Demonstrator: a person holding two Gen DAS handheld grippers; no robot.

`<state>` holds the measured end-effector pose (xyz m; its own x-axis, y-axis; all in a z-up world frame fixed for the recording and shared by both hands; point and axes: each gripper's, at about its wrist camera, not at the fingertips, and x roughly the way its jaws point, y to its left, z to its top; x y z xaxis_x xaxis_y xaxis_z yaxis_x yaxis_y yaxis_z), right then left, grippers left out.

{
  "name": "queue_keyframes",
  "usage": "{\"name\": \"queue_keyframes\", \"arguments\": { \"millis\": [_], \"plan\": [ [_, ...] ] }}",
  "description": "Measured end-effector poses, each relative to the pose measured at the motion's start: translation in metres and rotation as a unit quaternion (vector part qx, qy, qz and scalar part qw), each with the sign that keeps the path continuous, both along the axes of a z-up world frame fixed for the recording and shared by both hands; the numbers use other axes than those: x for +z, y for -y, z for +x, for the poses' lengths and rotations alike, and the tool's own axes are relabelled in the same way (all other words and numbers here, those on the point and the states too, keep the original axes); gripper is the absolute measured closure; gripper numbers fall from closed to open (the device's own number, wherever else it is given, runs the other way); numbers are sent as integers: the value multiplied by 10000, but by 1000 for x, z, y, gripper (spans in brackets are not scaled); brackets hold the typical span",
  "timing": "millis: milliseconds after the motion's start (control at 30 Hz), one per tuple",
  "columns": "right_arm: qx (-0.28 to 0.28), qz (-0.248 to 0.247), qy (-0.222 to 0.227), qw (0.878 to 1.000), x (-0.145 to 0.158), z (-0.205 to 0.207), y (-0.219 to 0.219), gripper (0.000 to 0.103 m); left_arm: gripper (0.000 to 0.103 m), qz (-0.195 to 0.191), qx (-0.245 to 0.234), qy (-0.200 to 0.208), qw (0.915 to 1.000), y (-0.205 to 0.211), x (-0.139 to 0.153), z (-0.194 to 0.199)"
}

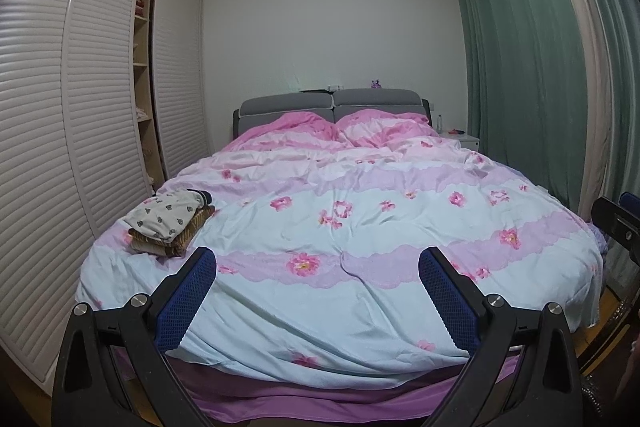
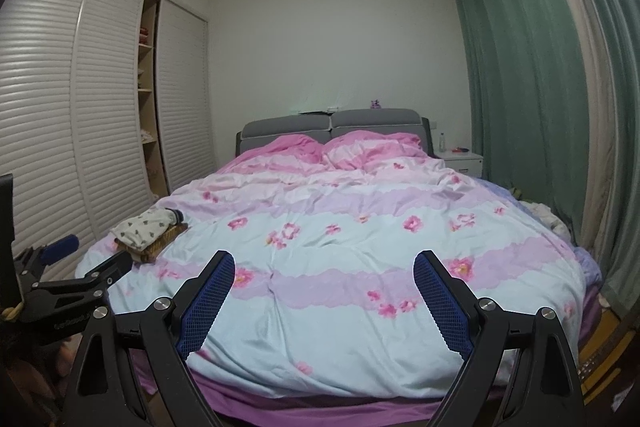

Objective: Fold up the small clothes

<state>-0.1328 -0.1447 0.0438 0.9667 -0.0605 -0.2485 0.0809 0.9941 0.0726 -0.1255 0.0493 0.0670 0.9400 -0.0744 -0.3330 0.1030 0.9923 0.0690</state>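
The small clothes (image 1: pixel 168 223) lie in a neat stack on the left part of the bed (image 1: pixel 360 327), near its left edge; a white piece with dark prints is on top and brown striped pieces are under it. The stack seems already folded, and I see no loose garment on the flowered cover, only some cloth at the far right edge (image 2: pixel 548 215) by the curtain. The left claw (image 1: pixel 318 267) and the right claw (image 2: pixel 324 271) both hover before the foot of the bed, spread wide and grasping nothing. To go on well, I would first find the next unfolded piece, then lay it flat in the middle of the cover, well apart from the stack.
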Motion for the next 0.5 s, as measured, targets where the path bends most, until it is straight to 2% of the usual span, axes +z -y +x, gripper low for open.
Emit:
{"name": "queue_keyframes", "arguments": {
  "millis": [500],
  "plan": [
    [-161,-58,-21,9999,1,-4,-1,11,0,43,80,209,9997,1,10,-13]
  ]
}}
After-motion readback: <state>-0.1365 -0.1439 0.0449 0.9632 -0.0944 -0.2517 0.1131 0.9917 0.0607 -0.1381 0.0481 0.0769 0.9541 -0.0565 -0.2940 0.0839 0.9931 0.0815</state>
